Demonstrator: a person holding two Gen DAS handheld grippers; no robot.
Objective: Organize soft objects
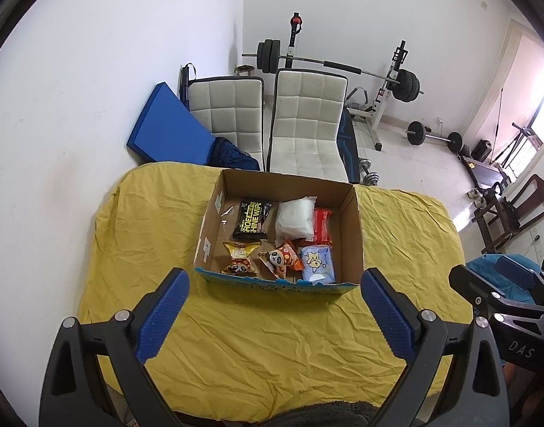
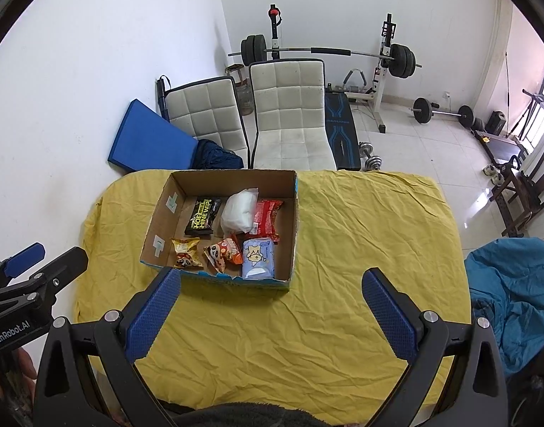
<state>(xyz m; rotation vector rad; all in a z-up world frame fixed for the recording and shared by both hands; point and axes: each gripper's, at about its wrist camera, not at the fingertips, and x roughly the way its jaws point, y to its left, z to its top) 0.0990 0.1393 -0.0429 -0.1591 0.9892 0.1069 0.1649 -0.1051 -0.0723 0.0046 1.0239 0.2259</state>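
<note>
I see a cardboard box on the yellow cloth, and all the soft packs I can find sit inside it. At the back, from 10 o'clock to 2 o'clock, lie a black wipes pack, a white puffy bag and a red pack. At the front, from 8 o'clock to 4 o'clock, lie a yellow panda snack, an orange panda snack and a blue tissue pack. The white bag leans on the red pack. I see no packs left out on the cloth, so I think the sorting is done, or close to it. My left gripper is spread wide and holds nothing. It hangs near the front wall of the box. My right gripper is spread wide too, with nothing in it, out at 5 o'clock from the box
</note>
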